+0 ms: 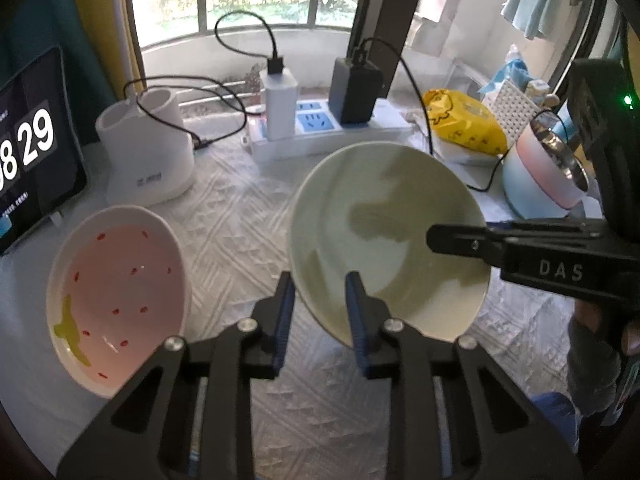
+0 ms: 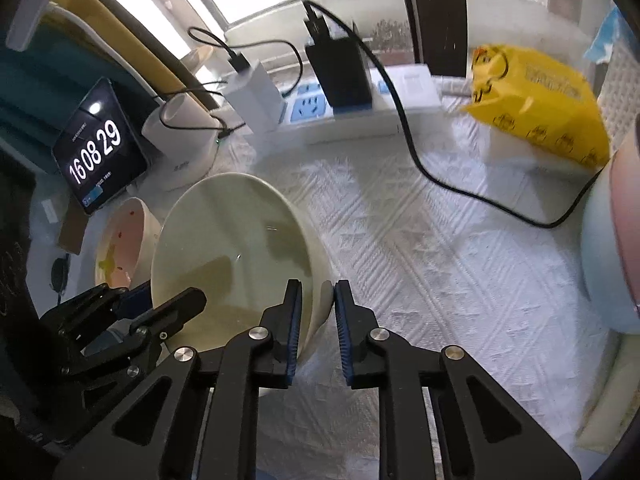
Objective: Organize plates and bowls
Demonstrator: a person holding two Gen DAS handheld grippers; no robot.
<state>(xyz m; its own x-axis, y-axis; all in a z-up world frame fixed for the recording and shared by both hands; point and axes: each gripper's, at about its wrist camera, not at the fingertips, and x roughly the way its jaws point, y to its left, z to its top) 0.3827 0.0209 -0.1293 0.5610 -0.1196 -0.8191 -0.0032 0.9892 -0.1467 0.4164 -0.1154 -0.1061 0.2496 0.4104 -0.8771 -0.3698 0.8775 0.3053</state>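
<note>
A pale green bowl (image 1: 384,220) stands tilted on the white textured cloth, between both grippers. My left gripper (image 1: 320,280) is shut on its left rim, one blue pad outside the wall and one inside. In the right wrist view my right gripper (image 2: 316,284) is shut on the same bowl (image 2: 224,240) at its right rim, the wall pinched between the pads. One right gripper finger (image 1: 452,240) reaches into the bowl from the right. A pink bowl (image 1: 120,300) with red specks and a yellow mark sits apart to the left, untouched.
A tablet clock (image 1: 28,160) and a white holder (image 1: 148,152) stand at the back left. A power strip (image 1: 320,128) with chargers and trailing black cables runs along the back. At the right are a yellow packet (image 1: 464,124) and a pink-and-blue pot (image 1: 548,176).
</note>
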